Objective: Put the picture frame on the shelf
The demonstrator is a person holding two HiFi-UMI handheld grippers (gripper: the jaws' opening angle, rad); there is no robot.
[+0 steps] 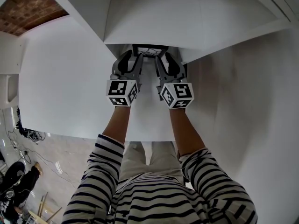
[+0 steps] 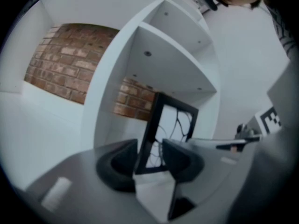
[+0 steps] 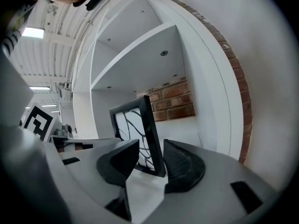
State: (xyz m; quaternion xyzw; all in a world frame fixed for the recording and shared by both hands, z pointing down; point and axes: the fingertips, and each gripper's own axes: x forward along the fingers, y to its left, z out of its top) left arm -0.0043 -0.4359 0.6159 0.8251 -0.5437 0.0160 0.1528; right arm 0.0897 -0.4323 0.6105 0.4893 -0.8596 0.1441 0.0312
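1. Black wood or plastic makes up the picture frame (image 1: 150, 47), and it stands up inside a white shelf unit (image 2: 112, 78).
2. Its picture is white with dark curvy lines, which shows best in the left gripper view (image 2: 170, 120).
3. The frame sits on the floor of one box of the shelf, with a white board above it as a roof.
4. Behind the shelf is a red brick wall (image 3: 173, 99).
5. The left tool (image 1: 134, 55) reaches into the box at the frame's left side.
6. In its own view the left tool (image 2: 149, 146) has its jaws spread wide. The frame's lower edge is between them, but the jaws do not squeeze it, so the tool has let go.
7. The right tool (image 1: 162, 56) reaches in just beside the left one, at the frame's right side.
8. In the right gripper view the right tool (image 3: 152, 146) is spread wide too. The frame's black side bar (image 3: 150, 134) stands between the jaws with a small gap on each side, so it is let go here as well.
9. Each tool has a cube with black and white squares, one on the left (image 1: 122, 92) and one on the right (image 1: 177, 95).
10. The person holding them wears a top with striped sleeves (image 1: 103, 162).
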